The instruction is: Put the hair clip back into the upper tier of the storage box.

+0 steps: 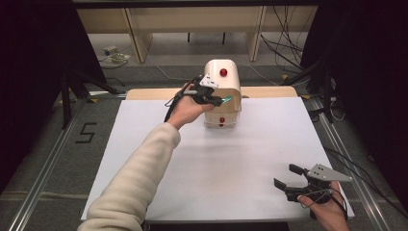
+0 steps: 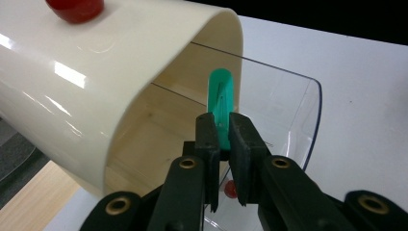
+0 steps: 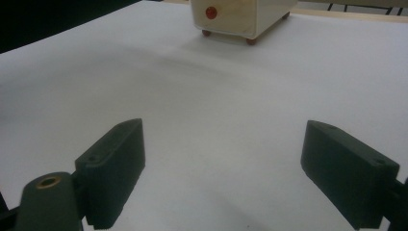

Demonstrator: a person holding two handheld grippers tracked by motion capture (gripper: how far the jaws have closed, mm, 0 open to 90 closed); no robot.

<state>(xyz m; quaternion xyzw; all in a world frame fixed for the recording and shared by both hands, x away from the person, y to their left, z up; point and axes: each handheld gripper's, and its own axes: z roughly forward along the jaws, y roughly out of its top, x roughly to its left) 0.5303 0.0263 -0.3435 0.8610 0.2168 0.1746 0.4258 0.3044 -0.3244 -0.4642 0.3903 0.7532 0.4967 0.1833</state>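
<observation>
A cream box point(image 1: 226, 89) with a curved lid and a red knob point(image 1: 223, 72) stands at the far middle of the white table point(image 1: 216, 163). My left gripper point(image 1: 219, 100) is at its front, shut on a flat green plastic stick point(image 1: 227, 100). In the left gripper view the green stick point(image 2: 221, 96) rises from between the pads of the left gripper point(image 2: 224, 134), its rounded tip at the edge of the raised cream lid point(image 2: 120, 86), beside a clear plastic wall point(image 2: 293, 110). My right gripper point(image 1: 284, 175) rests open near the front right corner; the right gripper point(image 3: 231, 163) has nothing between its jaws.
A second red knob point(image 1: 222, 120) sits low on the box front, and the box point(image 3: 240, 17) stands on small feet. Bare white tabletop lies between the box and the right gripper. Cables and dark stands surround the table on the floor.
</observation>
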